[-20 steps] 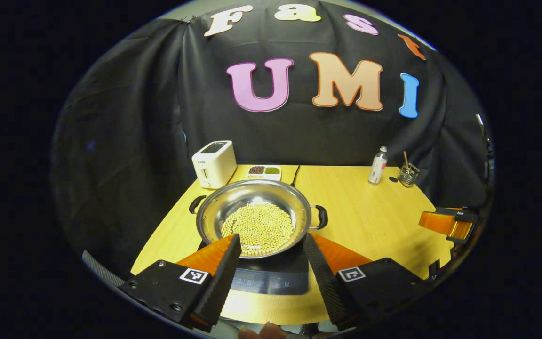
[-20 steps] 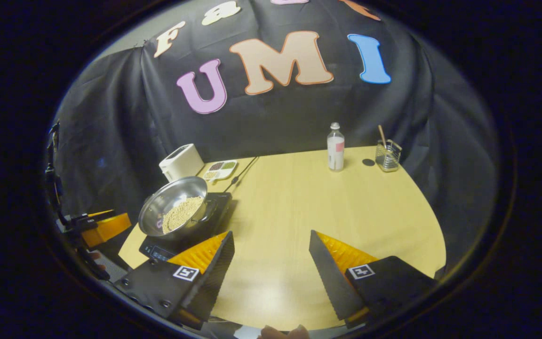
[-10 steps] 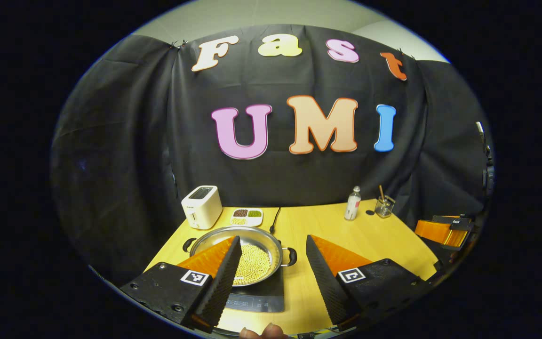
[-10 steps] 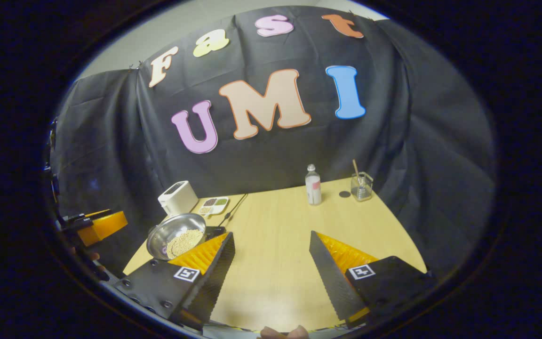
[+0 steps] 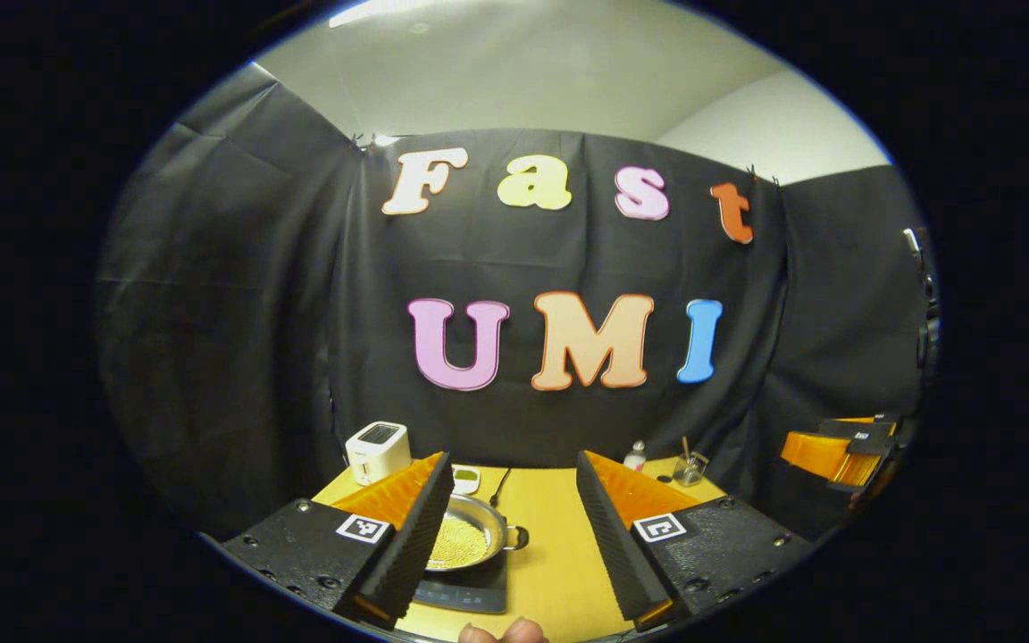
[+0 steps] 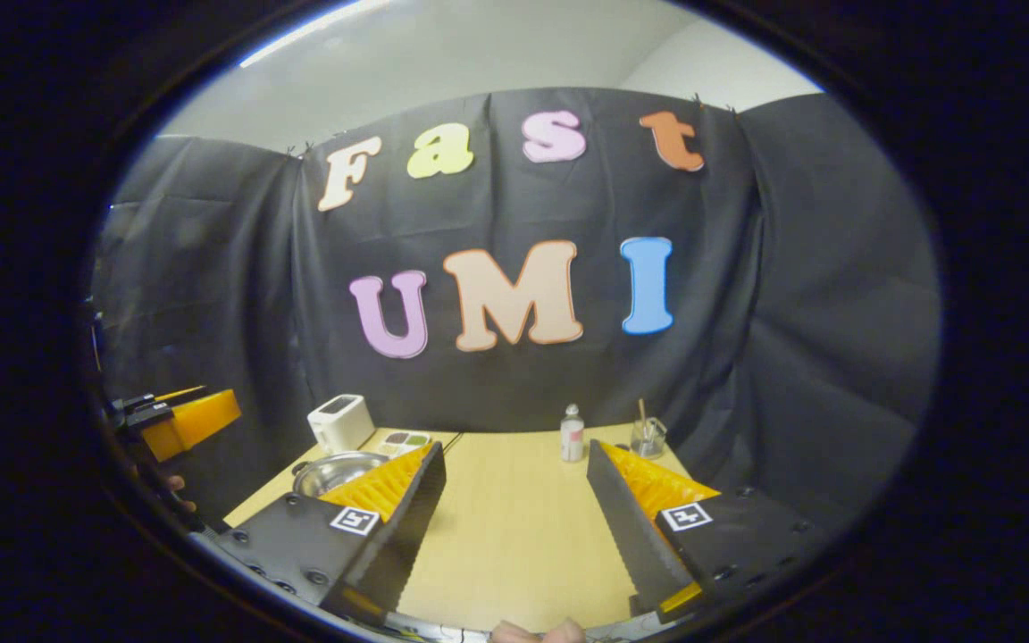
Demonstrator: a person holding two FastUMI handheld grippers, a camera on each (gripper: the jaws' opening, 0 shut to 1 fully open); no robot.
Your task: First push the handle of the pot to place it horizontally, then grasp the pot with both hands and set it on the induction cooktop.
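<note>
Steel pot (image 5: 470, 540) sat on the cooktop (image 5: 465, 594), toaster (image 5: 377, 449) behind; both my grippers' fingers (image 5: 407, 545) were spread apart, holding nothing.

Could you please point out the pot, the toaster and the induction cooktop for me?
pot (image 5: 489, 529), left gripper view, on its steel inner wall.
toaster (image 5: 378, 453), left gripper view, on its white front.
induction cooktop (image 5: 465, 593), left gripper view, on its dark control panel.

Both tools have pulled back and tilted up, so the pot (image 5: 470, 538) on the cooktop (image 5: 465, 594) looks farther off.
</note>
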